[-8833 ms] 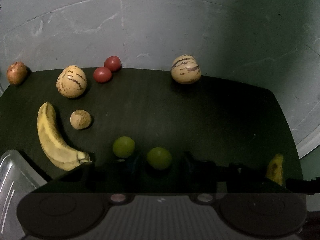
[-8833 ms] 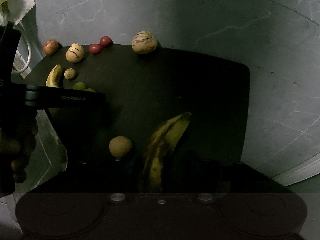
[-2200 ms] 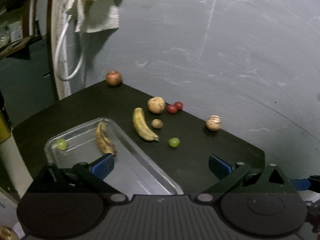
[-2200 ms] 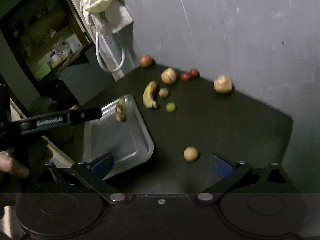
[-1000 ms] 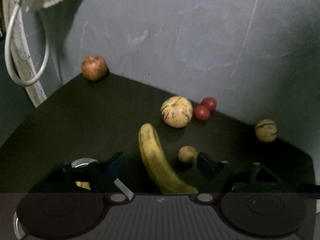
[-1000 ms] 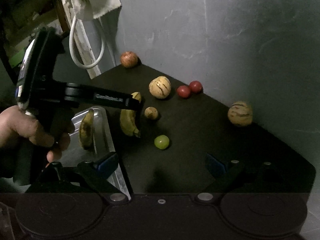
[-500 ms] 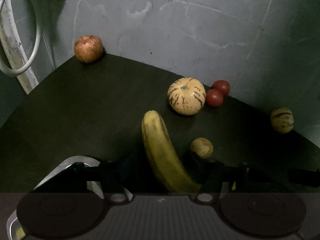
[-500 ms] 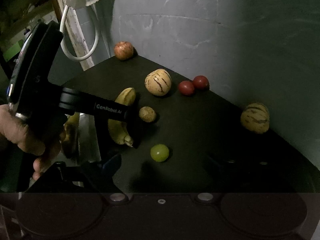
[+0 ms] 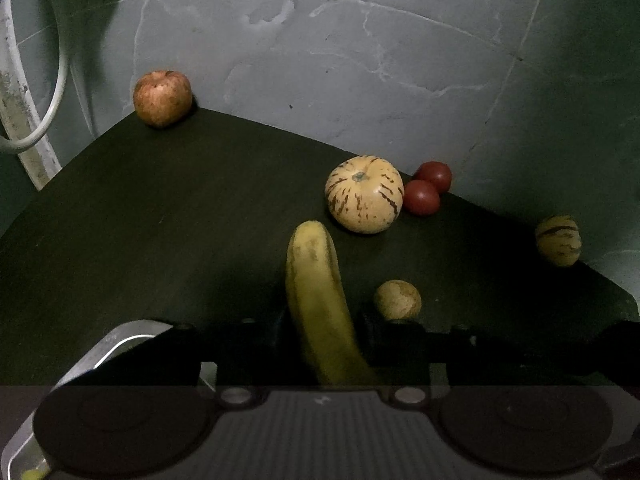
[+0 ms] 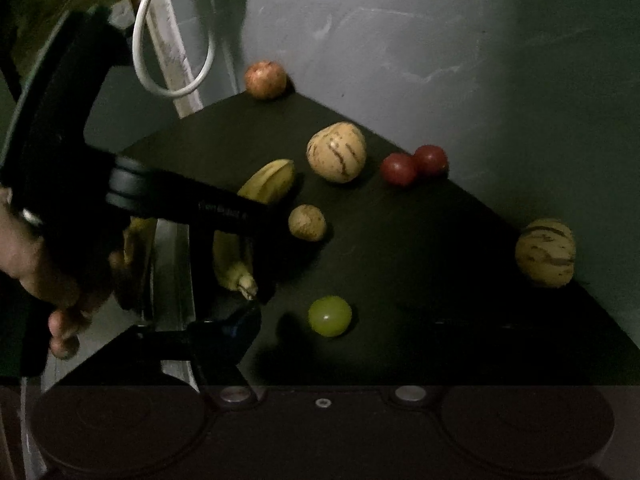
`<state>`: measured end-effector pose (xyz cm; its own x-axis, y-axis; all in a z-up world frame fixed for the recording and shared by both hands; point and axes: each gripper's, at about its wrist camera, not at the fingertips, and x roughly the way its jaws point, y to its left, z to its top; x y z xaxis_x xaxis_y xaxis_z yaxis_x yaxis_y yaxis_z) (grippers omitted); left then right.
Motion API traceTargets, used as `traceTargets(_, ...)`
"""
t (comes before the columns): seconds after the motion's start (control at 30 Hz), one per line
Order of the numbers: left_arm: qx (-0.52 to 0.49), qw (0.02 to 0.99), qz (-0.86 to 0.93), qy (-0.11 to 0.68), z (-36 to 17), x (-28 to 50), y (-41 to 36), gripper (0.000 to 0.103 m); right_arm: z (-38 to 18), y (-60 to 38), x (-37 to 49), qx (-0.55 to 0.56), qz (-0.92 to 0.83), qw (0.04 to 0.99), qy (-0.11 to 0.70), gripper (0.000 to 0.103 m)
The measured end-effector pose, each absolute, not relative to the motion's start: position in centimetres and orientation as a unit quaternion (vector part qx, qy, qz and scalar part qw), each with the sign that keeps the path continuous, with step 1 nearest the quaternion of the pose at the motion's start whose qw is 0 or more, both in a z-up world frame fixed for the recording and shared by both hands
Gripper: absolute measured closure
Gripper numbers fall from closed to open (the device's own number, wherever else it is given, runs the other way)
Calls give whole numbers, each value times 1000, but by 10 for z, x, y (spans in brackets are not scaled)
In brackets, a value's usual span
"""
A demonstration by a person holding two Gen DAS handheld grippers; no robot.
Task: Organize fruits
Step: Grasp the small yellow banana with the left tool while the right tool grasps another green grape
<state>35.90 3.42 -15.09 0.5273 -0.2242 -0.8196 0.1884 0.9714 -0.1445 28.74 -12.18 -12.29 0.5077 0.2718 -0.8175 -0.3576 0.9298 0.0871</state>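
A yellow banana [image 9: 316, 300] lies on the black table [image 9: 160, 216], and my left gripper [image 9: 324, 332] is closed around its near half; it also shows in the right wrist view [image 10: 268, 184] under the left gripper's body [image 10: 192, 204]. A green grape [image 10: 330, 316] sits on the table in front of my right gripper [image 10: 340, 332], which is open and empty; its right finger is lost in the dark. The metal tray [image 9: 120, 344] lies at the left, with a spotted banana [image 10: 136, 240] in it.
A striped melon [image 9: 364, 200], two red tomatoes [image 9: 426, 188], a second striped melon [image 9: 558, 240], a small brown fruit [image 9: 398, 300] and an apple [image 9: 162, 98] stand along the grey wall. A white cable [image 10: 172, 64] hangs at the left.
My left gripper has come down over the yellow banana and its fingers have closed in on it. My right gripper has moved closer to the green grape.
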Motion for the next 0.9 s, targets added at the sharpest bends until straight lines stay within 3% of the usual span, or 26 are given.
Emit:
traceTargets(0.1,-20,874,-116,472,-151,359,35,65,-127,-119,291,-61,188,863,464,49)
traceTargets(0.37,-24,874,-115,472,-150,359,35,67,-133,-119,298,-76,192,860,467,62)
traceTargets(0.47,-28,874,-115,472,-150,360,36,67,-133,-119,298,-84,190,861,465,76)
traceTargets(0.9,-37,882,-106,458,-139,352,39,68,-112,-121,294,-60,193,874,442,79)
